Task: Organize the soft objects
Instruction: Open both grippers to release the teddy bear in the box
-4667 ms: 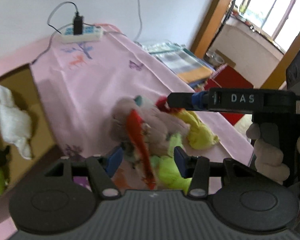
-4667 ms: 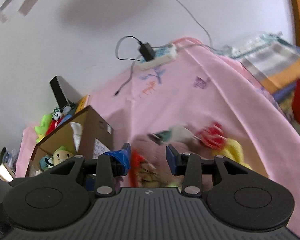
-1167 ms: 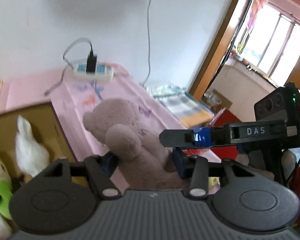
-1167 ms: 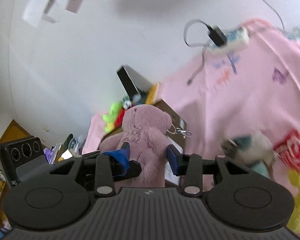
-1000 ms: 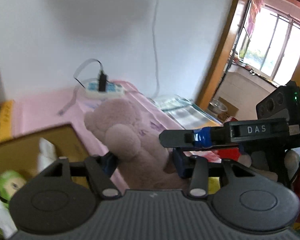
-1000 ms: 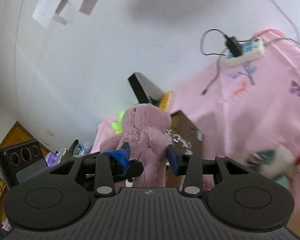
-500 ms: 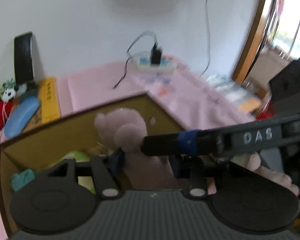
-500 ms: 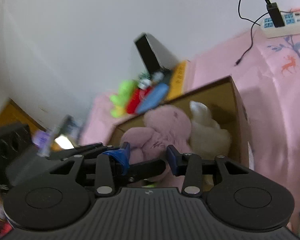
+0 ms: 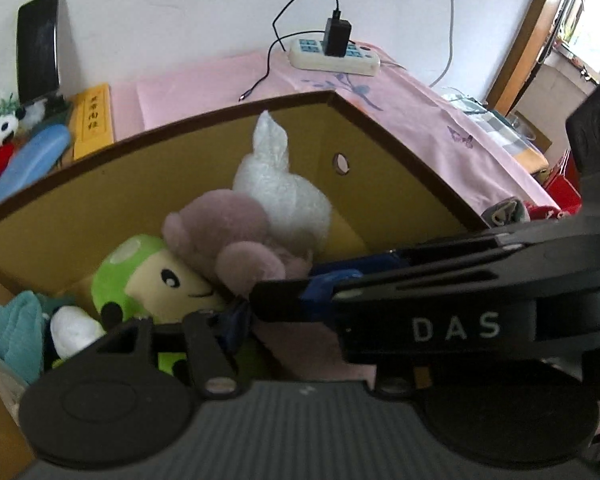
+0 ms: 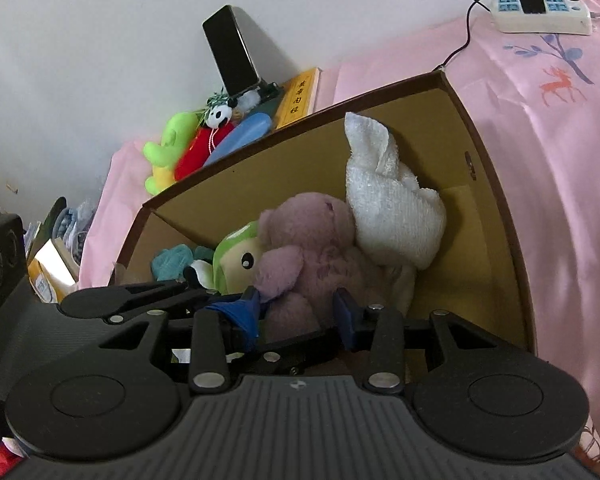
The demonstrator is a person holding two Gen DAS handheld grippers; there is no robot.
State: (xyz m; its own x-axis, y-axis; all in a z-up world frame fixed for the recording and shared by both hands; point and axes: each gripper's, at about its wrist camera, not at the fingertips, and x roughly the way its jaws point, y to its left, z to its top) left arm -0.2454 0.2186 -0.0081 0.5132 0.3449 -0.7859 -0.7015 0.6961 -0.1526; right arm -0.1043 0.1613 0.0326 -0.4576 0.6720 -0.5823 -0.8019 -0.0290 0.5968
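Both grippers clamp the mauve teddy bear (image 10: 300, 268) inside the cardboard box (image 10: 496, 216): the right gripper (image 10: 296, 316) pinches its lower body, while the left gripper (image 9: 320, 320), jaws just narrowed, grips it with its right finger hidden behind the other tool. Ahead of the jaws, the bear leans between a green mushroom plush (image 9: 148, 276) and a white towel bundle (image 10: 388, 204); its legs are out of sight.
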